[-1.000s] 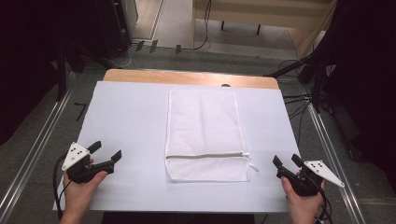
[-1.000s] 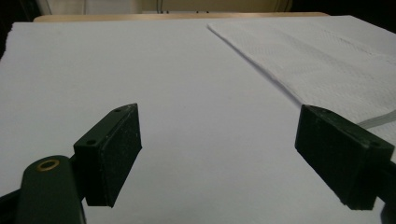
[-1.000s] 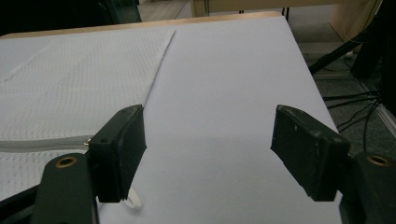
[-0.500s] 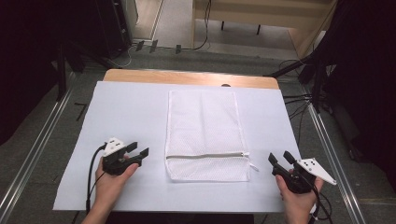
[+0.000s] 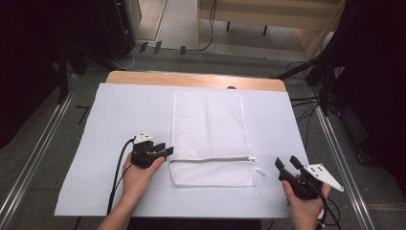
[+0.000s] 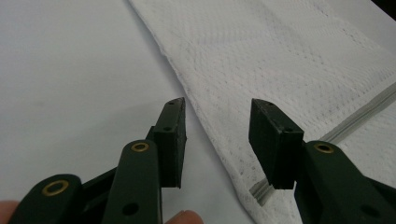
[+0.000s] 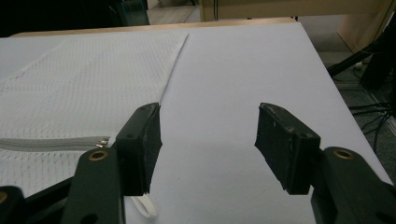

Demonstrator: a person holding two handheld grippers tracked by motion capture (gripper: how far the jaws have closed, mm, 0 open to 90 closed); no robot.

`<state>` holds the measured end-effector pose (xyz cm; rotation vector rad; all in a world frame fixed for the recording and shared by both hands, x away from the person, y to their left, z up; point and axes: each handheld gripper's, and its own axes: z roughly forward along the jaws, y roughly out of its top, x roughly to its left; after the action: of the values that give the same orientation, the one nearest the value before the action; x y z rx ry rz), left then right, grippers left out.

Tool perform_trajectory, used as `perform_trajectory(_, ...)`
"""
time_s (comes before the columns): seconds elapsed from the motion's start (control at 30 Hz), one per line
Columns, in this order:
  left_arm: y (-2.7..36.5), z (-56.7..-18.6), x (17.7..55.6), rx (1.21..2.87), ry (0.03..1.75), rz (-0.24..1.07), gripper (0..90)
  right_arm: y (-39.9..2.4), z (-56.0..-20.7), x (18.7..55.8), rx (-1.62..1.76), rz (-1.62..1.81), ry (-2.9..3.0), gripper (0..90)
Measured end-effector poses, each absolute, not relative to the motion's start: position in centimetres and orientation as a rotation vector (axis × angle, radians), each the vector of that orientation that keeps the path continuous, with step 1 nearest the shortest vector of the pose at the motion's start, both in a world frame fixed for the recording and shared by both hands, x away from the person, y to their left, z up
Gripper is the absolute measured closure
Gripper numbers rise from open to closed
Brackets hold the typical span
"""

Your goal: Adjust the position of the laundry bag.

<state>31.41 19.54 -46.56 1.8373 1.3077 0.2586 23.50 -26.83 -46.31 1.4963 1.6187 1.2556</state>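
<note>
Your white mesh zippered laundry bag (image 5: 208, 136) lay flat in the middle of the pale sheet covering the surface (image 5: 110, 115), its long axis running away from you toward the far wooden edge, with the grey zipper (image 5: 210, 160) crossing it from side to side near the end closest to you. Your left hand-held gripper (image 5: 165, 152) was by far the nearer of the two: it sat just beside the bag's left edge at the level of the zipper's closed end, pointing right toward the fabric. In the left gripper view, that hand-held gripper (image 6: 217, 126) had its jaws parted to a moderate gap and empty, straddling the hemmed edge of the bag (image 6: 289, 60), with the zipper's end (image 6: 261, 189) low and to the right beside one jaw. Your right hand-held gripper (image 5: 286, 164) stood apart from the bag, off its near right corner, jaws spread wide and holding nothing. In the right gripper view, the right hand-held gripper (image 7: 208, 135) looked along bare sheet, with the bag (image 7: 88, 84) lying off to its left and the white zipper pull (image 7: 144, 208) just below its left jaw. By my judgement, your left hand had only a short push rightward to take the edge, while your right needed to swing left toward the pull.
</note>
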Motion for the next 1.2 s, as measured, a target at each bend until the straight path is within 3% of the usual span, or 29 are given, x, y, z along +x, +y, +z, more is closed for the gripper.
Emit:
perform_trajectory(0.23,18.2,-47.0,31.6,1.900,1.344,0.290,67.5,-26.5,-46.3,23.6,1.494,1.249,1.627,41.5)
perform_trajectory(0.37,17.4,-47.0,31.3,1.944,1.355,0.407,75.9,-26.2,-46.4,23.7,1.491,1.232,1.639,41.5)
perform_trajectory(0.47,17.2,-47.0,31.2,1.971,1.314,0.403,90.0,-26.1,-46.5,23.8,1.493,1.229,1.641,41.5)
perform_trajectory(0.73,18.1,-46.7,30.7,1.974,1.283,0.392,90.0,-26.1,-46.4,23.8,1.493,1.229,1.644,41.6)
perform_trajectory(1.2,23.2,-46.6,28.6,1.915,1.336,0.371,90.0,-25.4,-46.3,23.6,1.473,1.246,1.662,41.9)
